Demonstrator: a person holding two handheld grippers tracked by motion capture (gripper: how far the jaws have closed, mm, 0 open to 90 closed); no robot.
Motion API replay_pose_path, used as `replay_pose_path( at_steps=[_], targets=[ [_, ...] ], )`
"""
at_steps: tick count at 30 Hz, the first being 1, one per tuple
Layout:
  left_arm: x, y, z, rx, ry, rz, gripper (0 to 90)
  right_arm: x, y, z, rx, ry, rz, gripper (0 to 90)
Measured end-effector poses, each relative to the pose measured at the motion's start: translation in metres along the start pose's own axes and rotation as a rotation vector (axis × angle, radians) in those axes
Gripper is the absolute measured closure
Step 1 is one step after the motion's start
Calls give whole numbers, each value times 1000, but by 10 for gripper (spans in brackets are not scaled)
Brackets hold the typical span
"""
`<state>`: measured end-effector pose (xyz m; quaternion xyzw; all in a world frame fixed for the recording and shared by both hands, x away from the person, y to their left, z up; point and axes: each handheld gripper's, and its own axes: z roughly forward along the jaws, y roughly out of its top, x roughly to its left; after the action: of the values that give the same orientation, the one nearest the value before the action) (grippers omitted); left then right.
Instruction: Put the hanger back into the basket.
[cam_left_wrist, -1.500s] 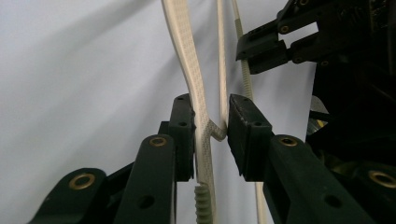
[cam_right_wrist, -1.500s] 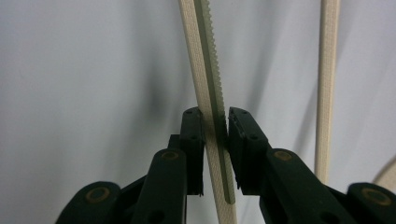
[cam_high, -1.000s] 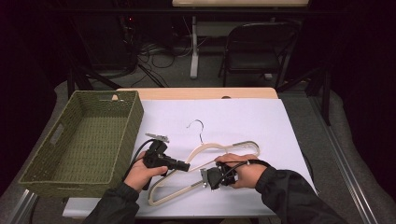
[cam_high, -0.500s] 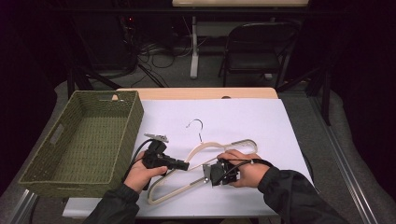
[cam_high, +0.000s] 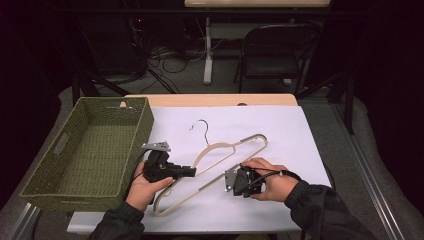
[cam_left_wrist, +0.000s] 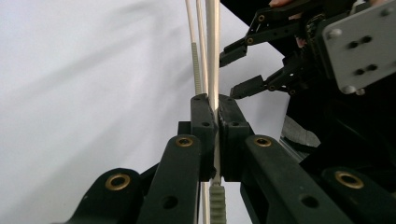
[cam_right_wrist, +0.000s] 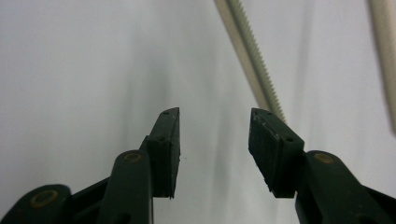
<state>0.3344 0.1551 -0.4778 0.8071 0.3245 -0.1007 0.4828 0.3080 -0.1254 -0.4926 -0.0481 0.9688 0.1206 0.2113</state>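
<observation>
Since the earlier frame, the right gripper (cam_high: 235, 181) has been opening its jaws and letting go of the hanger (cam_high: 227, 154); they are now standing apart with nothing between them, over the white table cover (cam_high: 300, 145). The left gripper (cam_left_wrist: 217, 103) is keeping its jaws pressed tight on the hanger's lower bar. The hanger is lying near the front edge, perhaps slightly lifted at the left end; this is hard to judge. The step seems a hand-over to one gripper. Next, the left hand probably needs to carry the hanger toward the green basket (cam_high: 95, 150), further left, without it swinging.
</observation>
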Motion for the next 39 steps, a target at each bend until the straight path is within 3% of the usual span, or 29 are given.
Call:
replay_pose_path(
  at_steps=[8,12,14,17,22,26,28,34,39],
  targets=[
    [-9,5,-20,-24,37,20,873,-3,-12,0,4,8,53,473],
    [-15,6,-31,-40,92,23,873,-5,-18,-2,5,14,93,429],
    [-16,6,-34,-43,105,25,873,-6,-20,0,-25,19,102,422],
    [-18,6,-40,-54,142,27,873,-7,-21,-2,8,3,102,399],
    [-22,4,-52,-75,234,29,873,-7,-24,-1,-15,11,110,383],
    [-22,3,-56,-86,268,22,873,-7,-26,-1,-2,2,130,381],
    [-24,3,-59,-98,308,12,873,-8,-27,-2,-6,-12,153,373],
    [-32,6,-68,-110,395,33,873,-11,-31,0,5,-9,213,300],
    [-41,8,-81,-136,507,48,873,-10,-35,5,21,3,257,232]
  ],
)
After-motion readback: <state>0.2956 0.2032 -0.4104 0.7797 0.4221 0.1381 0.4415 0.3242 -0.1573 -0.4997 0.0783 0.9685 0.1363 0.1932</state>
